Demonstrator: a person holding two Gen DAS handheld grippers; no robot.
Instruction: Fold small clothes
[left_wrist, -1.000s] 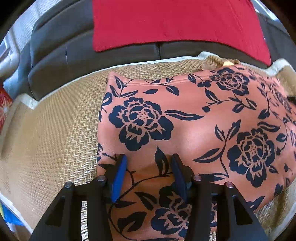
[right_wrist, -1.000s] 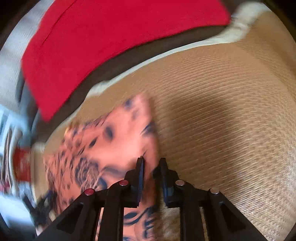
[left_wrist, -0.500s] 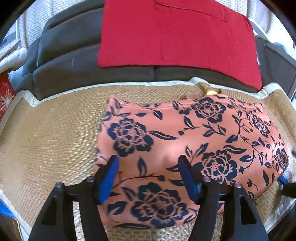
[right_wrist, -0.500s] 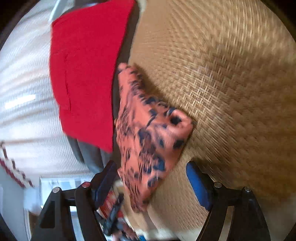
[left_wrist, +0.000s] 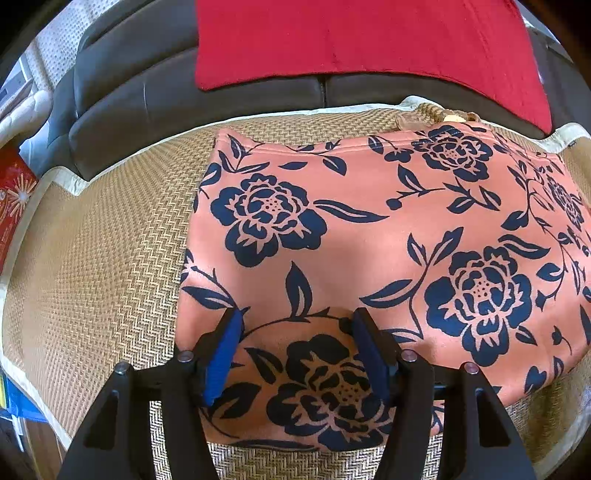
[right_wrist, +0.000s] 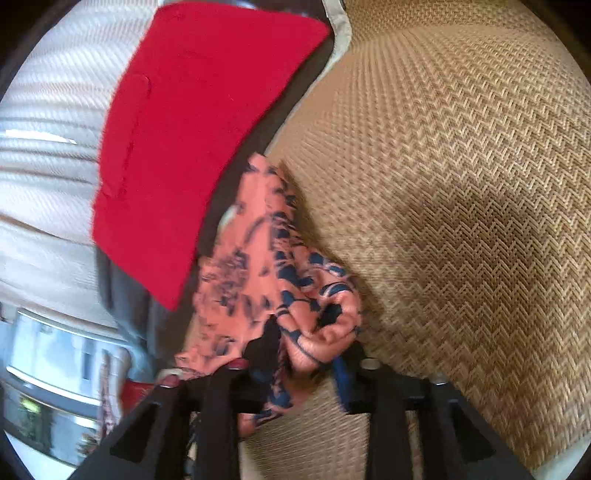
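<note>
Floral garment (left_wrist: 369, 229) flat on woven mat (left_wrist: 103, 266); left gripper (left_wrist: 295, 325) open, right gripper (right_wrist: 306, 347) closing around bunched corner

Left hand-held gripper (left_wrist: 295, 326) pitched steeply down, jaws apart, just narrowed. Right hand-held gripper (right_wrist: 306, 343) rolled sideways, jaws just narrowed.

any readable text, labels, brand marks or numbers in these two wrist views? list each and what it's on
No readable text in either view.
Red box with a gold starburst print, left edge of the left wrist view: pattern only, no legible words.
Small tan tag at the far hem of the salmon-pink garment with navy flowers: too small to read.
Right wrist view: blurred, nothing legible.
</note>
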